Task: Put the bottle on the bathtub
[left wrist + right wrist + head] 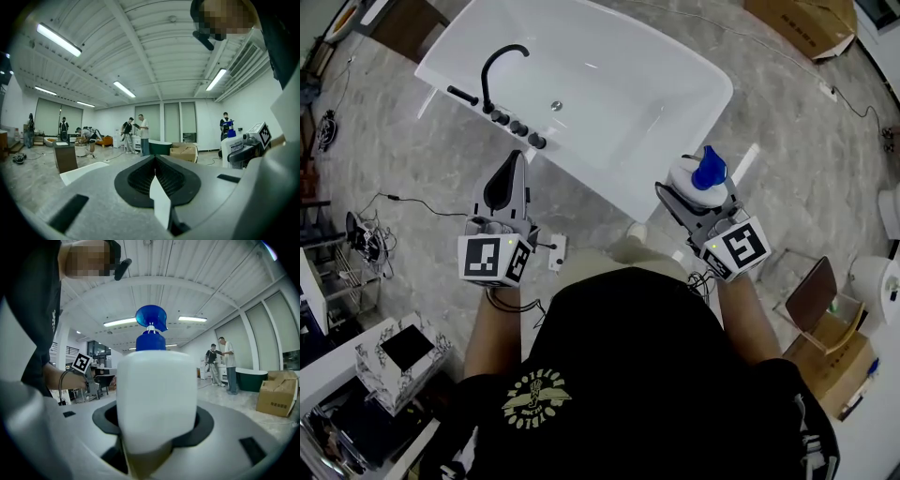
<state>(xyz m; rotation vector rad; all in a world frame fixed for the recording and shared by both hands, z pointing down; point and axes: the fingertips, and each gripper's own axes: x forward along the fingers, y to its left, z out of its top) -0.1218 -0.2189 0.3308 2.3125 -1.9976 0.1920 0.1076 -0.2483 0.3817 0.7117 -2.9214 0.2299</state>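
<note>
One white, blue-capped plastic bottle (705,172) clamped in right tool (701,194); left tool (517,161) closed, empty. Risk: toppling off slick, narrow white bathtub (591,178) rim.

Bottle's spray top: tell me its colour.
The spray top of the bottle is blue, clearest in the right gripper view.

A cardboard box (802,23) lies on the grey marbled floor (412,150), where a black cable (405,202) trails. Far off, two people (136,135) stand beside a green tub (160,147) under strip lights (58,40).
</note>
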